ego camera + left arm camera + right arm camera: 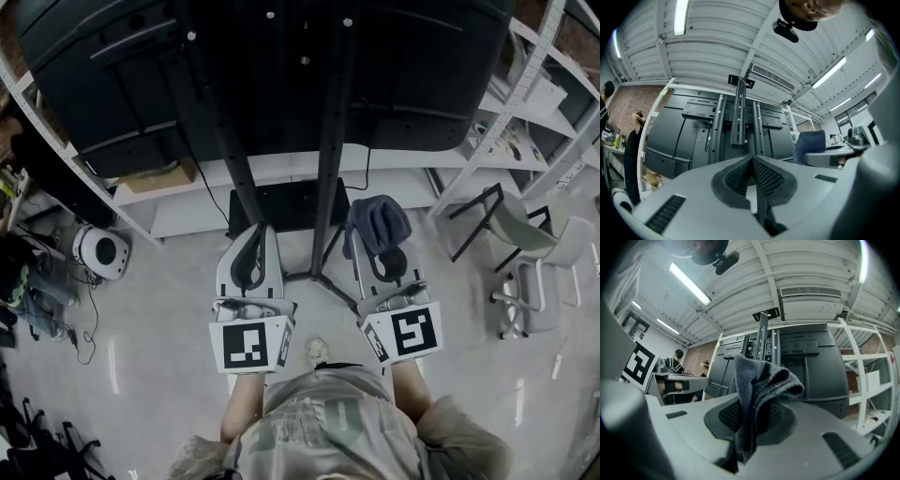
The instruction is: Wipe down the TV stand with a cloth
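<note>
The TV stand's black column (330, 141) rises in front of me, carrying the back of a dark TV (112, 84), with its black base plate (281, 206) on the floor. My right gripper (377, 246) is shut on a dark blue-grey cloth (379, 223), held just right of the column and above the base. In the right gripper view the cloth (761, 383) sticks up folded from the right gripper (750, 406), the column (762, 336) behind it. My left gripper (253, 236) is shut and empty, left of the column. The left gripper (751, 160) faces the column (739, 115).
White metal shelving (525, 103) stands at the right and another rack (56, 141) at the left. A grey chair (525, 246) is at the right, a round white device (101, 251) with cables on the floor at the left. A person (674, 363) sits at a desk far off.
</note>
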